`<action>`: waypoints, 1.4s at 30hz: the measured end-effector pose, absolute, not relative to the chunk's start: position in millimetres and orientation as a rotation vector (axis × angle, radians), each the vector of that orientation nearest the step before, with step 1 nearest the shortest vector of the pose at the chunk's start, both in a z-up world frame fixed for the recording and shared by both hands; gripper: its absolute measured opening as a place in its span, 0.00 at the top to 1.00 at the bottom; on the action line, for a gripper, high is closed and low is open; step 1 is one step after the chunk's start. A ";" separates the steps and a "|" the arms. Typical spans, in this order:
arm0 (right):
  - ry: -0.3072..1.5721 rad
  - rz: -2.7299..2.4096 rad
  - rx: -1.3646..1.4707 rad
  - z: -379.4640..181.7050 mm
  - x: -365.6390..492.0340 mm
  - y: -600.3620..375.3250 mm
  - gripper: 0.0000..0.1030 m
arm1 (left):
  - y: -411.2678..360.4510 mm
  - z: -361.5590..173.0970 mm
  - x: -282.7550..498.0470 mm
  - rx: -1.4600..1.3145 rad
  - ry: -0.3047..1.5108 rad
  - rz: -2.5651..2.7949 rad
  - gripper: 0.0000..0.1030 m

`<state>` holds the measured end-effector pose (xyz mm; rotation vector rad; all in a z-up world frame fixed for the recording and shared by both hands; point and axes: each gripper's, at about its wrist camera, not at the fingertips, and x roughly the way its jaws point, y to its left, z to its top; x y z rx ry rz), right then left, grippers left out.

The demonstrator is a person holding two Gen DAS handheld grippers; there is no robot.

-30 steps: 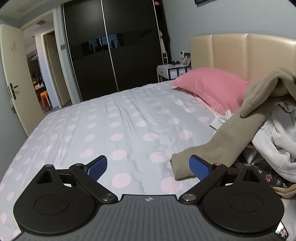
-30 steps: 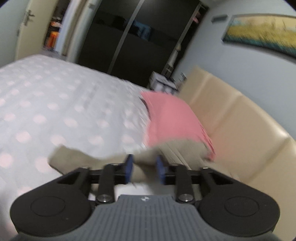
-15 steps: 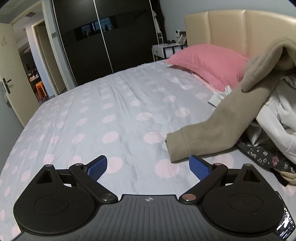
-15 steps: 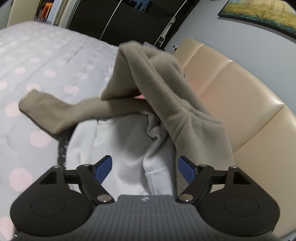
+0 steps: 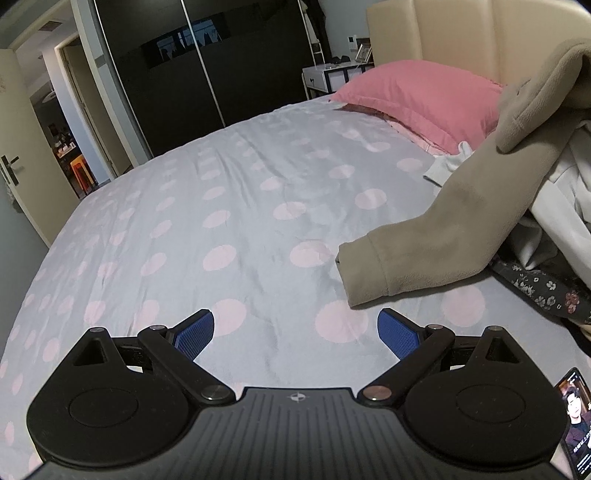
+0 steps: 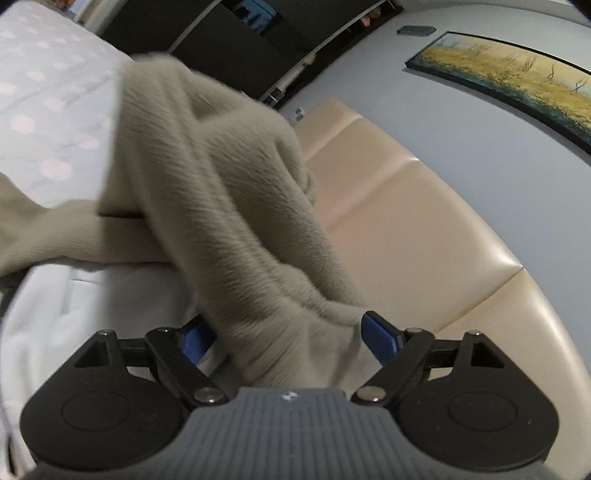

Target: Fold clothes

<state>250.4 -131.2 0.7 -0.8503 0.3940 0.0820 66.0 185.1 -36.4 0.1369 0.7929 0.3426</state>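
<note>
Left wrist view: the left gripper (image 5: 295, 334) hovers over the polka-dot bedspread (image 5: 207, 206) with its blue pads (image 5: 194, 332) spread wide and nothing between them; across the earlier frames it has drawn closer to the beige fleece garment (image 5: 454, 225), whose cuffed sleeve end now lies just beyond the pad at 3 o'clock. The sleeve runs from centre toward 2 o'clock, rising onto a heap that includes a white garment (image 5: 565, 184) and, at 4 o'clock, a dark floral cloth (image 5: 543, 288); a pink pillow (image 5: 417, 96) lies at 1 o'clock against the headboard (image 5: 461, 33), and a phone (image 5: 574, 417) shows at the 4 o'clock edge. Right wrist view: the right gripper (image 6: 284, 341) has its jaws wide apart, and a thick fold of the beige fleece garment (image 6: 221, 192) sits between the pads (image 6: 380, 338), draped from 10 o'clock down to centre; the left pad is partly hidden by cloth. Half a second ago the jaws were equally wide but framed only the white garment (image 6: 92, 306), with the fleece farther off, so the gripper has advanced into the fleece without yet closing. The padded headboard (image 6: 424, 229) fills 3 o'clock. Judgement: the task is at its start, since the garment is bunched on the heap; closing on this fold and lifting it onto open bedspread appears to be the step in hand.
</note>
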 end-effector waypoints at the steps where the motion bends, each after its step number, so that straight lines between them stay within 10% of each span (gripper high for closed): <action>1: 0.393 0.071 -0.835 1.6 255.6 -131.8 0.19 | 185.9 -36.4 65.9 0.137 0.793 0.343 0.06; 7: 0.378 0.025 -0.765 20.1 264.7 -128.2 0.65 | 193.2 -32.9 61.1 0.111 0.780 0.352 0.06; 14: 0.255 -0.020 -0.730 74.8 250.9 -109.8 0.77 | 206.2 -8.7 36.6 0.092 0.718 0.373 0.06; 33: -0.086 0.650 -0.632 216.6 41.8 95.4 0.80 | 256.2 65.1 -49.5 0.057 0.532 0.515 0.06; 42: 0.165 0.942 -0.711 137.6 -1.8 152.3 0.76 | 286.9 58.3 -114.0 0.032 0.581 0.634 0.06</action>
